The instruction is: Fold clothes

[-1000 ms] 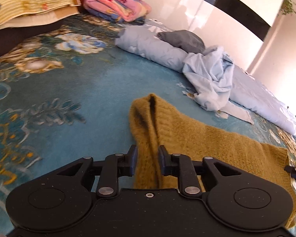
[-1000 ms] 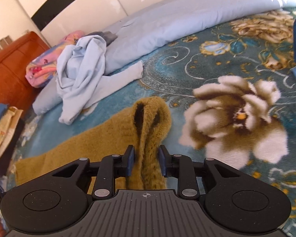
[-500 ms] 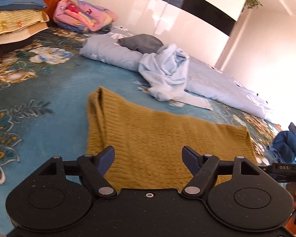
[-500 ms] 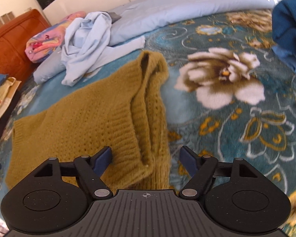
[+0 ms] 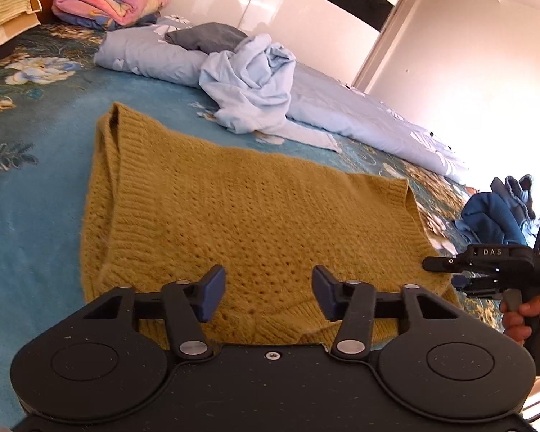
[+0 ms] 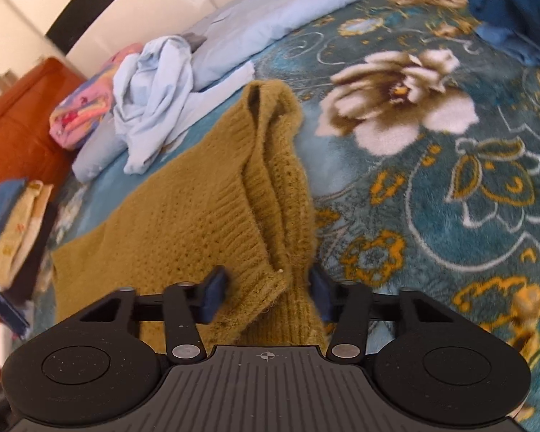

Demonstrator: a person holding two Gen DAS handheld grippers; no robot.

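**While both grippers hang unclenched, the sweater lies flat ahead**

With its jaws spread wide and nothing between them, the left gripper (image 5: 268, 293) hangs over the near hem of the mustard knit sweater (image 5: 241, 216), which runs from there toward 12 o'clock across the teal floral blanket (image 5: 36, 216). In the left wrist view the sweater's long axis lies roughly from 9 to 3 o'clock, so each gripper sits near one end of the near edge. The right gripper (image 6: 268, 293), also released, straddles a doubled ridge of ribbed knit at the sweater's right side; whether the pads touch the wool cannot be told. Judging by that, the right hand is closer to a graspable edge, while the left has only flat fabric beneath it.

Farther off at 12 o'clock, a crumpled pale blue garment (image 5: 252, 82) lies just beyond the sweater's far edge, against a long light blue duvet (image 5: 360, 115). A dark blue heap of clothing (image 5: 486, 216) sits at 3 o'clock.
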